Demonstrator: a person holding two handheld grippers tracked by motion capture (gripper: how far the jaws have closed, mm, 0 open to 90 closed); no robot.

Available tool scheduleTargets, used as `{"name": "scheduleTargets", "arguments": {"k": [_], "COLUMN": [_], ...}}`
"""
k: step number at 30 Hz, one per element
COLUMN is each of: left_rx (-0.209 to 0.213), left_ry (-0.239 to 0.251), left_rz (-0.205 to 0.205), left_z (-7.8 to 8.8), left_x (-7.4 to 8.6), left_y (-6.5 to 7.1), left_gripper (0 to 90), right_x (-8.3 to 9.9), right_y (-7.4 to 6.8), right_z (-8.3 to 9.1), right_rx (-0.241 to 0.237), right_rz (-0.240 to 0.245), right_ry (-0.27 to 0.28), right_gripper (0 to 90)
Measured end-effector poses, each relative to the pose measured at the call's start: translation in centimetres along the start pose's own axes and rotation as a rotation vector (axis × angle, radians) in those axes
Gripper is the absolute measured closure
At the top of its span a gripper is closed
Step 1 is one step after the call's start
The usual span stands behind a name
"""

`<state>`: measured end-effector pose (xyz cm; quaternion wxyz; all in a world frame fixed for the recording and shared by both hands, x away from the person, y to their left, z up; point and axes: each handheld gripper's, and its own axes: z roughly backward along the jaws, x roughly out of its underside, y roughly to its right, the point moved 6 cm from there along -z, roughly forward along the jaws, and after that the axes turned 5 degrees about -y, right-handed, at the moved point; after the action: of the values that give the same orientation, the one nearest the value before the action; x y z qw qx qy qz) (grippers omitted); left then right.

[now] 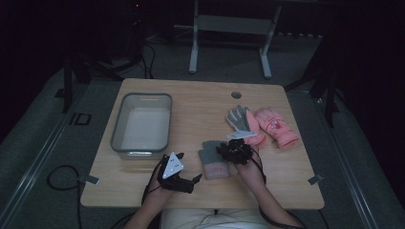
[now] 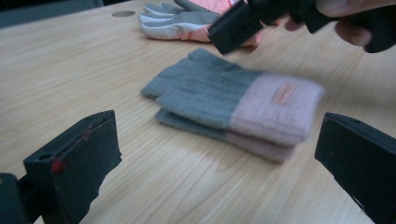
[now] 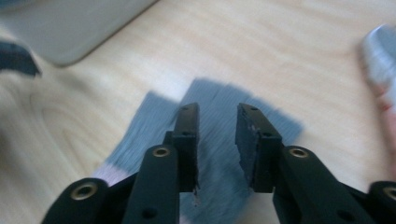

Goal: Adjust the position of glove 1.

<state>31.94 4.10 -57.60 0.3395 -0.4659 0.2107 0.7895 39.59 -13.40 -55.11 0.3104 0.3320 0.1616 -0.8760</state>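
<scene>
right tongs point(image 3: 217, 149): jaws slightly apart, empty, over grey-pink knit gloves point(image 2: 233, 105) | left tongs point(image 2: 219, 177): jaws wide, empty, near gloves' cuff end | gloves: stacked flat on desk point(image 1: 200, 102), between grey bin point(image 1: 142, 125) and pink ski gloves point(image 1: 267, 125)

Right tongs point(image 3: 217, 140) view is motion-blurred: knit glove point(image 3: 219, 154) smeared, cuff cut off at the bottom edge. White-pink thing point(image 3: 384, 70) at right edge unreadable. Left tongs point(image 2: 205, 158) view: glove label point(image 2: 284, 93) too blurred to read.
</scene>
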Motion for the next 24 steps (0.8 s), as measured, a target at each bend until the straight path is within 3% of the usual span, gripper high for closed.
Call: {"name": "scheduleTargets", "arguments": {"k": [2,4,5,7,9,11,14,19,21,24], "left_rx": [-0.006,0.050,0.064,0.132,0.167,0.205,0.240,0.247,0.242,0.219], "left_ry": [0.003,-0.007,-0.023,-0.025,-0.030,-0.037,-0.059,-0.126,-0.139,-0.181], "left_rz": [-0.002,0.001,-0.019,-0.068,-0.105,-0.122,-0.156,-0.220,-0.239,-0.286], "left_z": [0.1,0.1,-0.1,-0.5,-1.2,-1.9,-3.0,-4.3,-4.5,-5.1], "left_x": [-0.3,-1.5,-1.7,-2.1,-2.5,-2.8,-3.0,-2.7,-2.5,-1.6], "left_y": [0.1,1.0,1.4,2.2,2.7,3.2,3.6,4.3,4.4,4.3], "left_gripper": [0.0,0.0,0.0,0.0,5.8,6.5,14.6,23.8,29.3,32.5], "right_x": [-0.4,-1.5,-1.7,-2.2,-2.5,-2.6,-2.4,-1.4,-1.3,-0.5], "right_y": [0.4,1.4,1.6,2.2,2.7,3.0,3.3,3.5,3.6,4.0], "right_z": [0.3,0.7,0.8,0.8,0.6,0.2,-0.8,-3.0,-3.3,-4.4], "right_rx": [0.009,0.028,0.031,0.040,0.047,0.046,0.052,0.033,0.042,0.043], "right_rz": [0.005,0.019,0.022,0.028,0.023,0.014,-0.012,-0.034,-0.035,-0.053], "right_ry": [0.008,0.021,0.023,0.018,0.009,0.000,-0.027,-0.118,-0.127,-0.160], "right_gripper": [66.9,63.8,63.6,62.4,61.8,60.5,58.1,55.0,53.1,44.3]}}
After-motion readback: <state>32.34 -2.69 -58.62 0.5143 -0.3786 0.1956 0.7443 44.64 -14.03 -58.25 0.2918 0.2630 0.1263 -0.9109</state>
